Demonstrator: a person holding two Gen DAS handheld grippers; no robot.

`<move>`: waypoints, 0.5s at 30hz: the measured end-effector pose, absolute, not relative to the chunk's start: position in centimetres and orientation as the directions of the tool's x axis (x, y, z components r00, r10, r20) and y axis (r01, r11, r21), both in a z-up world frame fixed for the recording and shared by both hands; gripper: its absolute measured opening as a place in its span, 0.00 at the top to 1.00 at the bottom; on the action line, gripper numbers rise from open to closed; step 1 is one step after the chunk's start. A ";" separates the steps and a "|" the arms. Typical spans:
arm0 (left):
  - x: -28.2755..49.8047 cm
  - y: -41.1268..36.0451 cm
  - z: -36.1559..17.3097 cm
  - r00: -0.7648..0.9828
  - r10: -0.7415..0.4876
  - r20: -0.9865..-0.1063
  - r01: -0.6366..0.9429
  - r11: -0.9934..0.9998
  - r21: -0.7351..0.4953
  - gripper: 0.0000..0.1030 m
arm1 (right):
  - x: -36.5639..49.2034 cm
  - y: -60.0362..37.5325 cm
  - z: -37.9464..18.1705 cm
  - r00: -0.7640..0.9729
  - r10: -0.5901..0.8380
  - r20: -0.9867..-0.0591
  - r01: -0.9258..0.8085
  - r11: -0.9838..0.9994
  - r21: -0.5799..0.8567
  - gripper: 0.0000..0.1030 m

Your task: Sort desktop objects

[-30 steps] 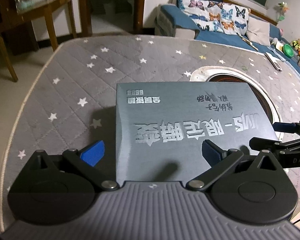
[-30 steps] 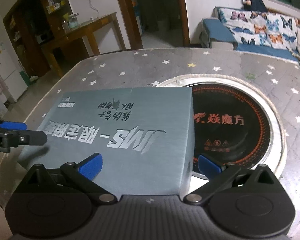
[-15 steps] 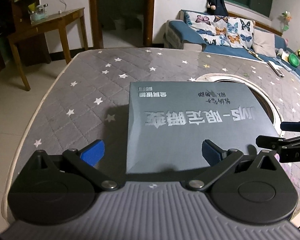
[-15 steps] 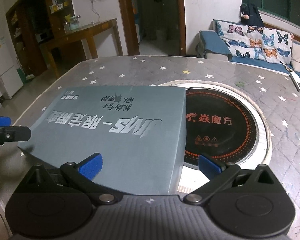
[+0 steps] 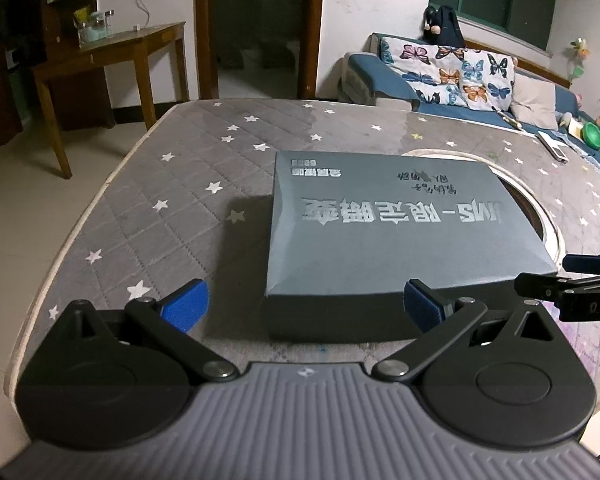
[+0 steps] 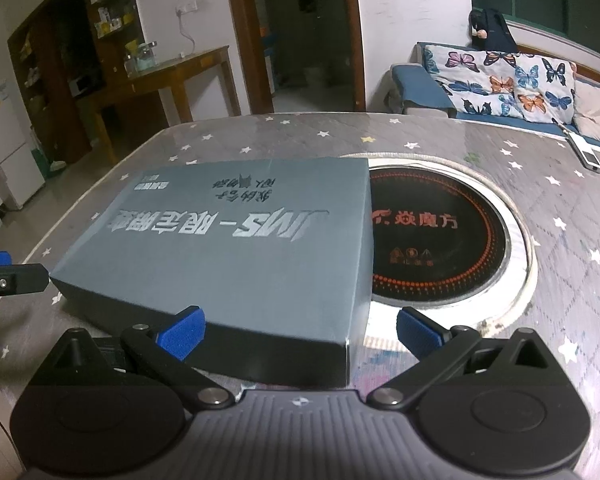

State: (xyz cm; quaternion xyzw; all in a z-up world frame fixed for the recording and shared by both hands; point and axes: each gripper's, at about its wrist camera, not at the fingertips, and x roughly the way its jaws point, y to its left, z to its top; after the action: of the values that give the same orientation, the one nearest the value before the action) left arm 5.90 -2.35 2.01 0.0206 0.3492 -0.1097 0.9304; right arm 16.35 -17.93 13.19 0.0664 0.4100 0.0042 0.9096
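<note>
A flat grey box (image 5: pixel 384 224) with silver lettering lies on the star-patterned grey table cover (image 5: pixel 180 184); its far right corner overlaps the round hotplate. My left gripper (image 5: pixel 306 310) is open, just short of the box's near edge, blue pads wide apart. In the right wrist view the same grey box (image 6: pixel 236 240) lies in front of my right gripper (image 6: pixel 300 332), which is open at the box's near right corner without touching it. The other gripper's fingers (image 5: pixel 580 280) show at the right edge, and at the left edge as black fingers (image 6: pixel 8 280).
A round black induction hotplate (image 6: pixel 440 236) with red markings sits in a ring in the table. A white remote (image 6: pixel 586 152) lies far right. Beyond are a blue sofa with a butterfly cover (image 5: pixel 452 68) and a wooden side table (image 5: pixel 112 52). The table edge (image 5: pixel 80 232) curves at left.
Both grippers have drawn back and lowered from the box, so its near side face now shows. The box has stayed in place. Both stay open.
</note>
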 end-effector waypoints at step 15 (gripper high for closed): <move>3.8 -2.5 0.6 0.726 -0.163 -0.668 0.200 0.980 -0.021 0.00 | 13.5 -17.5 12.7 0.681 0.048 -0.731 0.069 0.989 0.129 0.00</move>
State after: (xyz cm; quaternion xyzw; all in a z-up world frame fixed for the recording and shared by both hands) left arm 3.79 -2.54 0.64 0.0261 0.3568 -0.0977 0.9287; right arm 13.45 -17.51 12.75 0.0733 0.3996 -0.0059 0.9137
